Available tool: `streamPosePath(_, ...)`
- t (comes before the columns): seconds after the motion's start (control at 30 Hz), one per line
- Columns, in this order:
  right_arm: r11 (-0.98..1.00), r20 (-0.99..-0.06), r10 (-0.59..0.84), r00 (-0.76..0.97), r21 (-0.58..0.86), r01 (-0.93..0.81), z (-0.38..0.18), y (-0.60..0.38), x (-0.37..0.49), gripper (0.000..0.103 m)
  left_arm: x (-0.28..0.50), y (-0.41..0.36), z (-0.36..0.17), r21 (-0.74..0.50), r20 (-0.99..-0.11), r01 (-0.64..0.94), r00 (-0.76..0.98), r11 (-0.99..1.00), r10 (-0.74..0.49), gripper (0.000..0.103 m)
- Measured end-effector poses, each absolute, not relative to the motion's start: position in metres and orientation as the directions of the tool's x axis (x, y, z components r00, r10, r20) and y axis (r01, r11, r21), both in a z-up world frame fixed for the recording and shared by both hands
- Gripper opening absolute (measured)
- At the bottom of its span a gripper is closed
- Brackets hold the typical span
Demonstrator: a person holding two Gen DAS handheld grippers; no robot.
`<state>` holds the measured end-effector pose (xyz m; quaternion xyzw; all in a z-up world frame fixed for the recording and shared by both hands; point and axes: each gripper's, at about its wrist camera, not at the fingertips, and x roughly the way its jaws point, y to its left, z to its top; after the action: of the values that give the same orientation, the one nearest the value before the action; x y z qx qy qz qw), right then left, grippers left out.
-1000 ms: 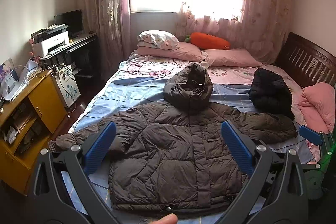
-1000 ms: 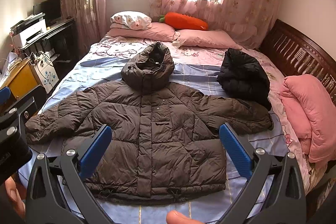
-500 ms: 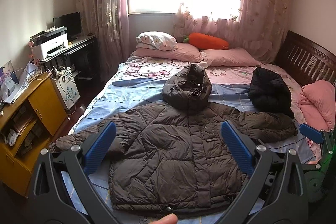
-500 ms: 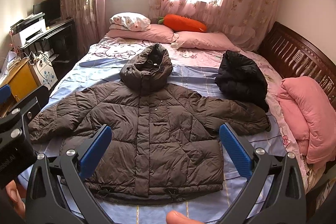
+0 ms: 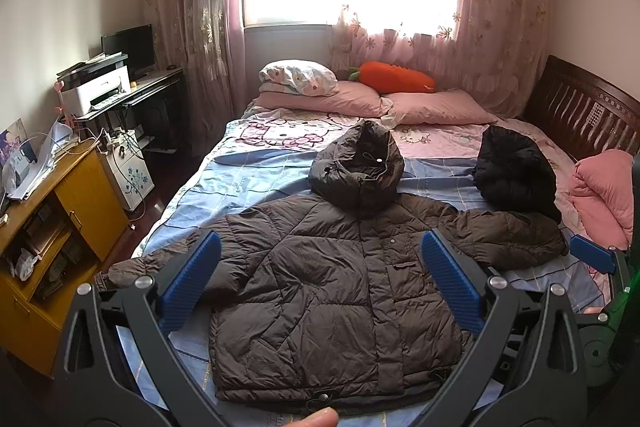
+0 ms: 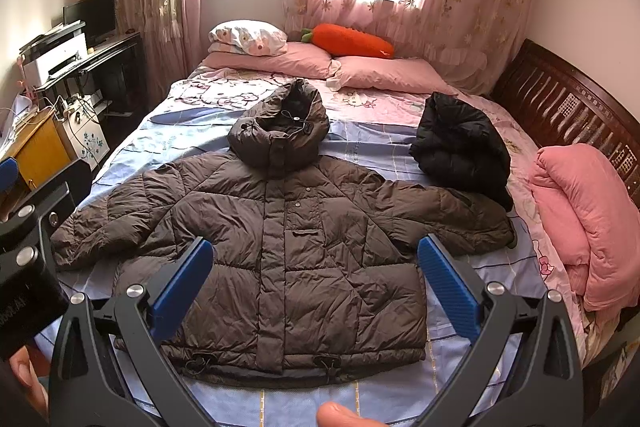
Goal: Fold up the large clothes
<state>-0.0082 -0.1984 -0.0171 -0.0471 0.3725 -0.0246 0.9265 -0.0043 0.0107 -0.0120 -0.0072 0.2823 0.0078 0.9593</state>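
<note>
So the big brown puffer jacket [image 6: 288,247] is lying flat, front up, across the bed [image 6: 360,399], sleeves out to both sides, hood pointing at the pillows. Both the left gripper [image 5: 320,283] and the right gripper [image 6: 316,283] hover over the near hem, jaws wide apart, nothing in them. My guess: it's light but bulky, springy and slick-shelled, so it'll puff back open. I'd pinch a sleeve cuff or a hem corner, catching plenty of fabric.

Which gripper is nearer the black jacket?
Right. The right gripper hovers over the bed's right side, toward the black jacket; the left gripper sits further left.
</note>
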Motion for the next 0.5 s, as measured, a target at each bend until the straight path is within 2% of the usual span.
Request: streamPosePath(0.5,0.994,-0.690,-0.080,0.720,-0.106,0.008,-0.0204,-0.1982,-0.0094,0.102,-0.0040,0.0101,-0.0127,-0.009,-0.542,-0.020,0.840,1.000,0.012,0.101)
